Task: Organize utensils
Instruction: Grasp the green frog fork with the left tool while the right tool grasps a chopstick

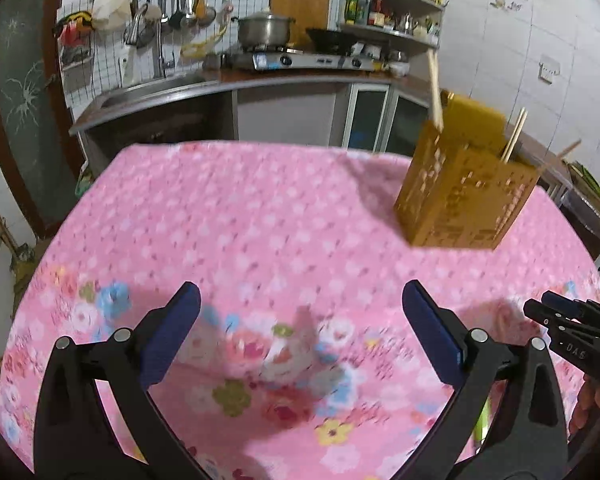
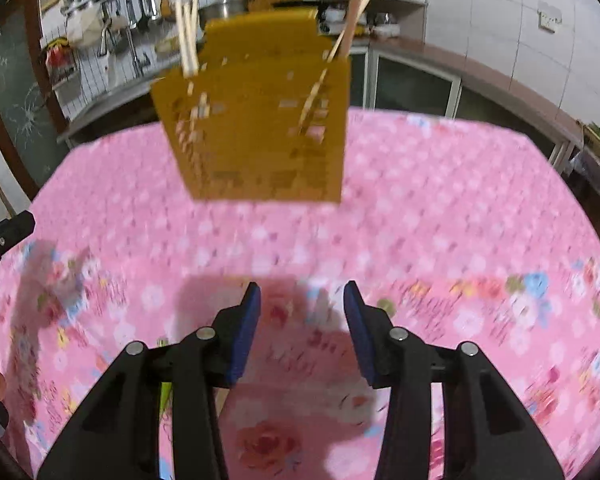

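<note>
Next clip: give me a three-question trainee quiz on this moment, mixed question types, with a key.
1. True or false: the left gripper is closed on a chopstick.
2. Multiple choice: the yellow utensil holder stands on A) the stove, B) the pink flowered tablecloth, C) the sink.
3. Short answer: what sticks up out of the holder?

Key
1. False. Its jaws stand wide apart with only cloth showing between them.
2. B.
3. Wooden chopsticks, some at each end of the holder.
</note>
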Action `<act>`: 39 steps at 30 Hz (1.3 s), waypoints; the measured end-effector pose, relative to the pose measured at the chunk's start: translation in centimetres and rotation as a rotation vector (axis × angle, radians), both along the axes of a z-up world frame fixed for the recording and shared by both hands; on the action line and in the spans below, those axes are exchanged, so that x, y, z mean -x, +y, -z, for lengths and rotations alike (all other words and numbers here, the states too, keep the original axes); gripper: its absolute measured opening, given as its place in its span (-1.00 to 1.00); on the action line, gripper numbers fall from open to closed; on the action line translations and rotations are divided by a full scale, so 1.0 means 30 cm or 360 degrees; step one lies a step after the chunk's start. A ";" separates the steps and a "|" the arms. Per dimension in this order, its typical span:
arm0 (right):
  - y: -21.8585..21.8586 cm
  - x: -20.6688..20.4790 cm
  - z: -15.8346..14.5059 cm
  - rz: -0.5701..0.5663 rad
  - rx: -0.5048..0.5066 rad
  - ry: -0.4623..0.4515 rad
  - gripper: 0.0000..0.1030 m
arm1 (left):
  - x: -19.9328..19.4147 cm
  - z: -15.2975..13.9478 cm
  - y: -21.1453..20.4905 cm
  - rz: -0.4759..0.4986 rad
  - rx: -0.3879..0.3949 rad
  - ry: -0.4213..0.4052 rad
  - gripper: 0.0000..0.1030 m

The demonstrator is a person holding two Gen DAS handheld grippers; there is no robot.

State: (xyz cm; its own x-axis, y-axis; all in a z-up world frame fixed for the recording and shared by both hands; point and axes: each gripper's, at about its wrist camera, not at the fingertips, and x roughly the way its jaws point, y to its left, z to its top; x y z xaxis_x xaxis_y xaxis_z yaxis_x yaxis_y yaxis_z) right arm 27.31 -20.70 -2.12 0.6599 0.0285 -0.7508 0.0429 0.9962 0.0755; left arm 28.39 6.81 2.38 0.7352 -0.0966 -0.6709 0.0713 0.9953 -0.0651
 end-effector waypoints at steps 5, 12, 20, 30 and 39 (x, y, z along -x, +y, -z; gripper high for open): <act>0.031 -0.010 0.028 -0.0009 -0.0039 0.0039 -0.38 | 0.010 0.054 0.027 -0.0022 -0.0059 0.0049 0.90; 0.084 -0.047 0.074 -0.0022 -0.0055 0.0148 -0.62 | 0.023 0.066 0.017 -0.0024 -0.0081 0.0060 0.90; 0.041 -0.073 0.078 -0.0023 -0.0138 0.0152 -0.88 | 0.041 0.066 -0.063 0.0000 -0.0062 0.0111 0.90; -0.130 -0.039 0.044 0.0059 -0.0119 0.0117 -0.89 | 0.092 0.086 -0.248 0.0141 0.0021 0.0218 0.89; -0.234 -0.006 0.072 0.0101 -0.0121 0.0132 -0.89 | 0.144 0.115 -0.432 0.0304 -0.0043 0.0321 0.68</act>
State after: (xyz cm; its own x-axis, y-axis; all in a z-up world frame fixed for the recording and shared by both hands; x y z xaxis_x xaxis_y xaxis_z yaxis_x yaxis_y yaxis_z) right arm 27.49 -27.71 -4.28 0.5980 0.0476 -0.8001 0.1149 0.9828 0.1444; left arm 24.07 -6.16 -1.07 0.5566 -0.2004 -0.8062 0.2459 0.9667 -0.0706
